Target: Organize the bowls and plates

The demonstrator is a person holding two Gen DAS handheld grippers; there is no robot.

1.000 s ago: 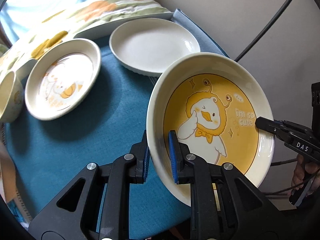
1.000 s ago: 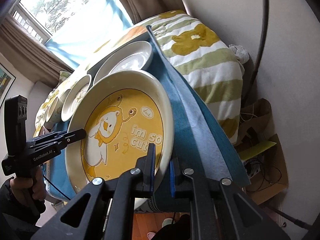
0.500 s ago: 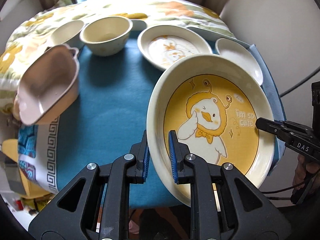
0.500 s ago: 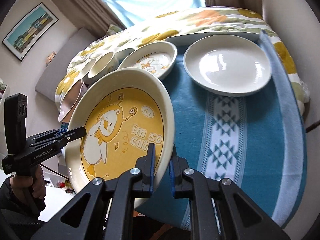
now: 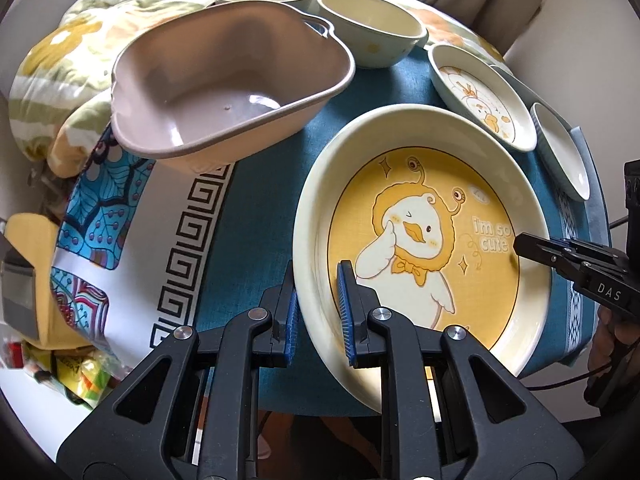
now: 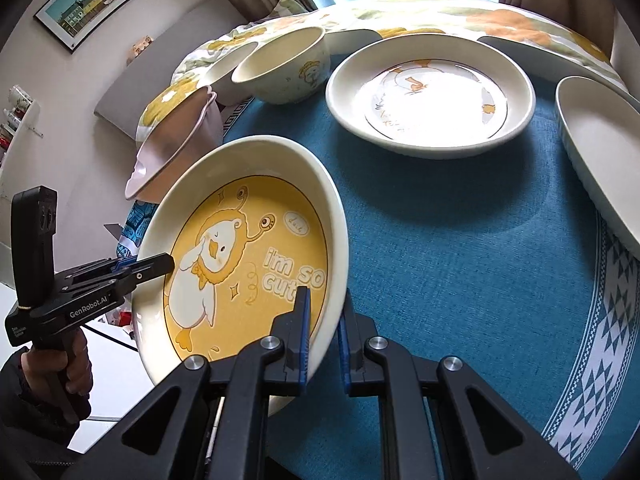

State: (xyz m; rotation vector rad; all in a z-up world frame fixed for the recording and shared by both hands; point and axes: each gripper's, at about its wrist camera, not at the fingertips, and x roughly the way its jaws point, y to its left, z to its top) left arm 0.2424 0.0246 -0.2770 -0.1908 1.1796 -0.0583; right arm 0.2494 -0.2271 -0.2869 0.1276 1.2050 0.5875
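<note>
So from my left wrist cam, going left to right: the flowery yellow-and-green quilt point(image 5: 60, 60) is bunched up on the far left, then a big pinkish-beige plastic basin with little handles point(image 5: 228, 80) sits tilted, half on the quilt and half on the teal blue tablecloth point(image 5: 264, 216). Behind it are two cream ceramic bowls point(image 5: 372, 28), side by side. My left gripper point(image 5: 316, 312) has its fingers pinched narrow on the near rim of the cream deep plate with the yellow cartoon duck and "i'm so cute" print point(image 5: 420, 232), one blue pad outside the rim and one inside. That plate is up off the cloth, tilted, held over the front edge of the table. My right gripper point(image 6: 323, 332) clamps the opposite rim the same way, fingers close together with the rim between them. Further right, a smaller cream plate with a duck drawing point(image 6: 430, 96) rests flat on the cloth, and just beside it at the right edge is a plain white shallow plate point(image 6: 600, 148).
</note>
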